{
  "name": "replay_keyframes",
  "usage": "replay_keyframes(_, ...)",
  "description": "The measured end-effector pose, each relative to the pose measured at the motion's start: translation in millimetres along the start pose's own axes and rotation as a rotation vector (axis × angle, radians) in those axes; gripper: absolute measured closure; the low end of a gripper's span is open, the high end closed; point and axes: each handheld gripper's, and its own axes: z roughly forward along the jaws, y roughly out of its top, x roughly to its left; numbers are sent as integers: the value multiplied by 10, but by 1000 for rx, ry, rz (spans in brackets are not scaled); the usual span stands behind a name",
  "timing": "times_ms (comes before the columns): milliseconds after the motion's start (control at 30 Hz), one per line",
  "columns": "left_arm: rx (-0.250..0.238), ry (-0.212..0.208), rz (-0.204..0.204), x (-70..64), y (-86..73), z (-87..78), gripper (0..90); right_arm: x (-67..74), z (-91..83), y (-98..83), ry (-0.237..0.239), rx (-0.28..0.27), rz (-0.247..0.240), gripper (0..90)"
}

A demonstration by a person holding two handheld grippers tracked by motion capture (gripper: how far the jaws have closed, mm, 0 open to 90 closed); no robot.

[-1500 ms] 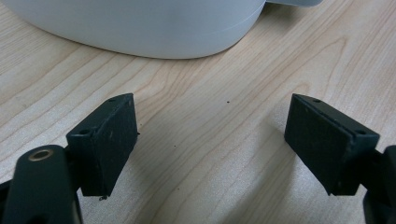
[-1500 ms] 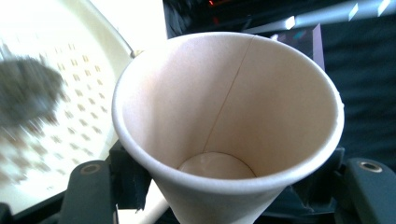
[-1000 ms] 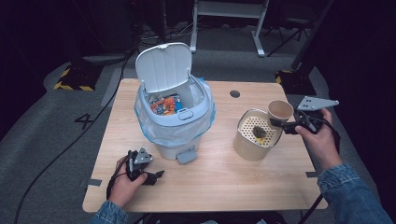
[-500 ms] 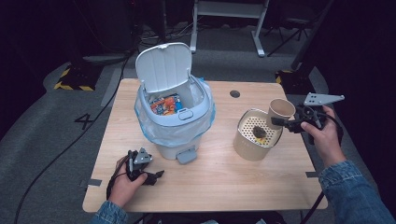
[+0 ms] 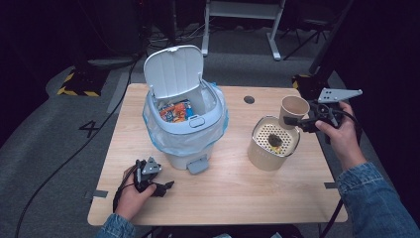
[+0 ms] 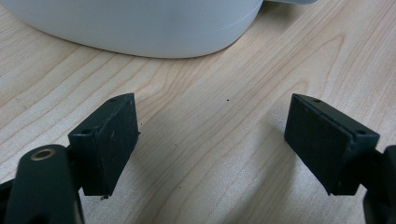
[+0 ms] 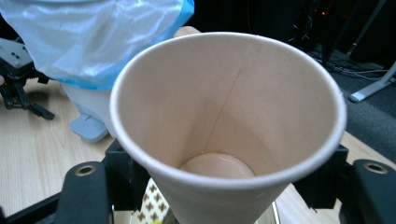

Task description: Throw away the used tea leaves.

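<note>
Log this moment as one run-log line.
right gripper: shut on paper cup, above strainer canister | left gripper: open, idle on table

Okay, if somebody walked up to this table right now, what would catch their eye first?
Probably the white pedal bin standing mid-table with its lid up, a blue bag lining it and colourful wrappers inside. To its right, the right gripper holds an empty paper cup just above a beige perforated canister. The left gripper rests open on the wood near the front edge.
</note>
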Motion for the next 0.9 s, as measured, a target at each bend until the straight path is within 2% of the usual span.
replay_keyframes(467, 0, 0, 0, 0, 0, 0, 179, 66, 100, 593, 42, -41, -60, 314)
replay_keyframes(900, 0, 0, 0, 0, 0, 0, 180, 141, 320, 929, 83, -54, -87, 310)
